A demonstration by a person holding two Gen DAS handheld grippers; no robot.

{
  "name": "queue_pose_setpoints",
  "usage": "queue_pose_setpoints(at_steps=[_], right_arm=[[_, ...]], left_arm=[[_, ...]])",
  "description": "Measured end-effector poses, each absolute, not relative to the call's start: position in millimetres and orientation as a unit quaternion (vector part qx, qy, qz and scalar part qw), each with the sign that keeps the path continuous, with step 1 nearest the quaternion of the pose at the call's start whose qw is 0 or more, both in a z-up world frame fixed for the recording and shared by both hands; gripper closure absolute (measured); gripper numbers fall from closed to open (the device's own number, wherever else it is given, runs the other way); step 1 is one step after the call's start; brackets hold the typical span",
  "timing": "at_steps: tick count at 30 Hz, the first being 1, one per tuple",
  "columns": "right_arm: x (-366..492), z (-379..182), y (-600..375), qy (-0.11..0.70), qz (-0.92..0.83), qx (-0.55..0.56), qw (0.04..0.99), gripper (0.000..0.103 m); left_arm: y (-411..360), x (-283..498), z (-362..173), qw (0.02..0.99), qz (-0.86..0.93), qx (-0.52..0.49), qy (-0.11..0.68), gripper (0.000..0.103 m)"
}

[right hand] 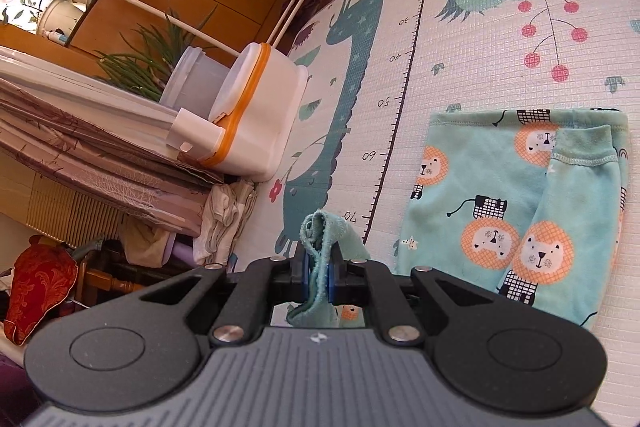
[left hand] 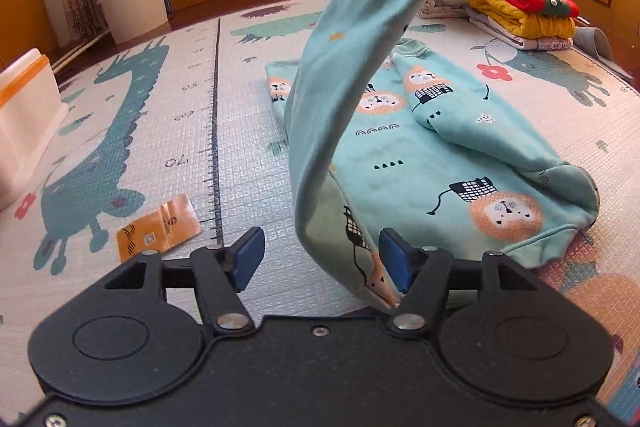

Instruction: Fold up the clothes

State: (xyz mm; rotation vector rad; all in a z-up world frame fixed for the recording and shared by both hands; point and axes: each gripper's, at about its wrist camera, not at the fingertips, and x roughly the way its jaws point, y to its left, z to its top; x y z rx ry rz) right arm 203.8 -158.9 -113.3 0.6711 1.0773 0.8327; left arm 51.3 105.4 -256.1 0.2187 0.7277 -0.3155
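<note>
the teal lion-print sweatshirt [left hand: 432, 163] lay on the play mat [left hand: 248, 163] in the middle right of the left wrist view, its body flat and one sleeve folded across the chest. the other sleeve [left hand: 360, 67] rose in a long arc from the lower centre to the top of that frame, where the right hand-held gripper [right hand: 318, 277] was clamped on its cuff [right hand: 320, 231]; in the right wrist view the cuff bunched up between the closed blue pads. the left hand-held gripper [left hand: 322, 259] stood apart, its pads either side of the sleeve's root near the shoulder, not pinching anything.

the likely trouble was the lifted sleeve dragging the body along. with nothing pinning the shoulder, a pull across could have slid or rumpled the flat part and disturbed the sleeve already folded. the cuff was held only by a small wad of cloth, so a sharp tug could have slipped it free and dropped the sleeve in a heap. laid down twisted, as the arc looked slightly turned, it would have left a lumpy crease.

a folded stack of clothes [left hand: 520, 11] sat in the upper right, well apart, and an orange packet [left hand: 158, 231] lay at lower left, clear of the fold.
</note>
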Motion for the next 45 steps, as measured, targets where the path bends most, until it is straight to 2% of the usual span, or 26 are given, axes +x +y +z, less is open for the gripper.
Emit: queue_pose_setpoints(at_steps=[3,9,14,15,21,26,27,28,29,30,31,35,37,39,44,45], right_arm=[[200,-110,-174,0.486,0.374,0.303,0.729,0.092],[186,-115,-207,0.491,0.36,0.3,0.734,0.092],[171,-121,-245,0.487,0.337,0.302,0.747,0.092],[168,-122,-254,0.484,0.332,0.309,0.748,0.092],[155,-138,-288,0.479,0.293,0.321,0.763,0.095],[151,-170,-289,0.507,0.243,0.295,0.773,0.09],[150,-179,-290,0.514,0.233,0.307,0.767,0.073],[149,-188,-290,0.52,0.223,0.319,0.76,0.065],[148,-197,-290,0.527,0.213,0.331,0.753,0.052],[146,-206,-291,0.533,0.203,0.343,0.747,0.049],[145,-215,-291,0.539,0.192,0.355,0.739,0.049],[140,-251,-292,0.561,0.151,0.4,0.708,0.04],[138,-269,-293,0.571,0.13,0.423,0.691,0.039],[135,-280,-293,0.572,0.116,0.444,0.68,0.029],[131,-284,-290,0.545,0.118,0.476,0.68,0.031],[131,-285,-289,0.544,0.122,0.478,0.679,0.045]], left_arm=[[104,53,-261,0.907,-0.169,0.061,0.38,0.039],[73,33,-262,0.906,-0.195,0.125,0.355,0.04],[55,21,-268,0.901,-0.204,0.196,0.33,0.06],[53,20,-269,0.899,-0.208,0.205,0.326,0.068],[46,22,-273,0.892,-0.215,0.237,0.32,0.085],[45,21,-272,0.892,-0.217,0.238,0.318,0.085],[45,21,-272,0.892,-0.215,0.24,0.317,0.083],[45,20,-272,0.892,-0.212,0.244,0.316,0.076],[45,20,-273,0.892,-0.21,0.247,0.314,0.071],[46,19,-273,0.893,-0.209,0.249,0.312,0.059],[45,19,-274,0.892,-0.209,0.252,0.311,0.057],[41,18,-278,0.886,-0.209,0.271,0.313,0.058],[40,19,-279,0.885,-0.211,0.269,0.317,0.06],[40,19,-280,0.884,-0.211,0.268,0.32,0.06],[41,19,-282,0.881,-0.213,0.268,0.326,0.06],[41,20,-282,0.881,-0.213,0.265,0.328,0.06]])
